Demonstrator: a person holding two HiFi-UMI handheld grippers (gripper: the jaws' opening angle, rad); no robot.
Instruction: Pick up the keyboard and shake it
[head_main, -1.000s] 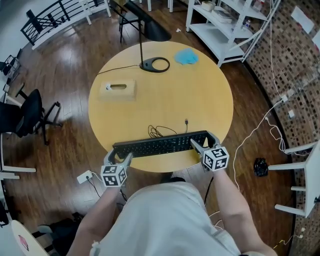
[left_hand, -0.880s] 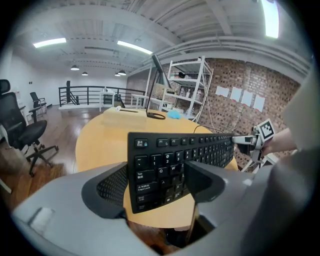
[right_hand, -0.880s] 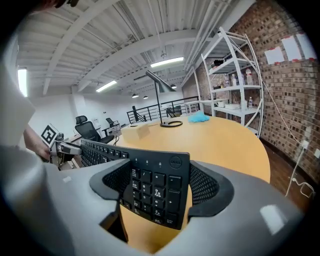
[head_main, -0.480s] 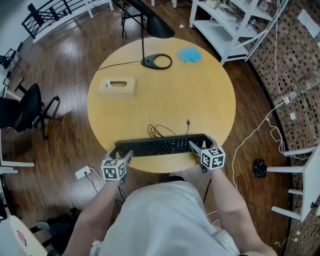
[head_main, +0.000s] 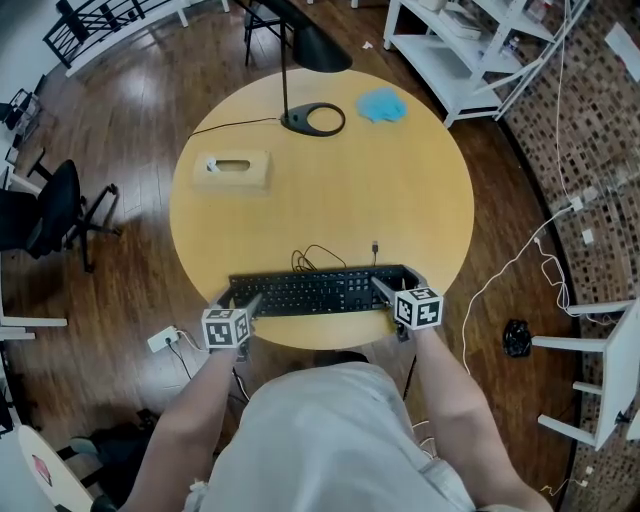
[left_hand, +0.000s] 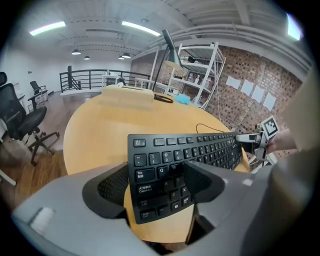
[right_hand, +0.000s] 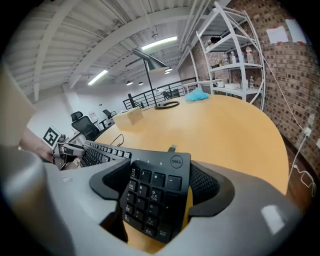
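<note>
A black keyboard (head_main: 318, 291) is held level over the near edge of the round wooden table (head_main: 330, 190), its cable (head_main: 318, 258) coiled just behind it. My left gripper (head_main: 243, 308) is shut on the keyboard's left end, and the keys (left_hand: 195, 150) run off to the right between its jaws. At the other end, my right gripper (head_main: 388, 292) is shut on the number pad (right_hand: 150, 192). In both gripper views the keyboard sits a little above the tabletop and tilted.
On the far side of the table are a black lamp base (head_main: 313, 121), a blue cloth (head_main: 382, 104) and a wooden tissue box (head_main: 233, 171). An office chair (head_main: 50, 215) stands at left and a white shelf (head_main: 470, 40) at the back right. A power strip (head_main: 164, 340) lies on the floor.
The keyboard was slanted with its right end farther from me; now it lies level across the table's near edge. Both grippers have kept their hold on its ends.
</note>
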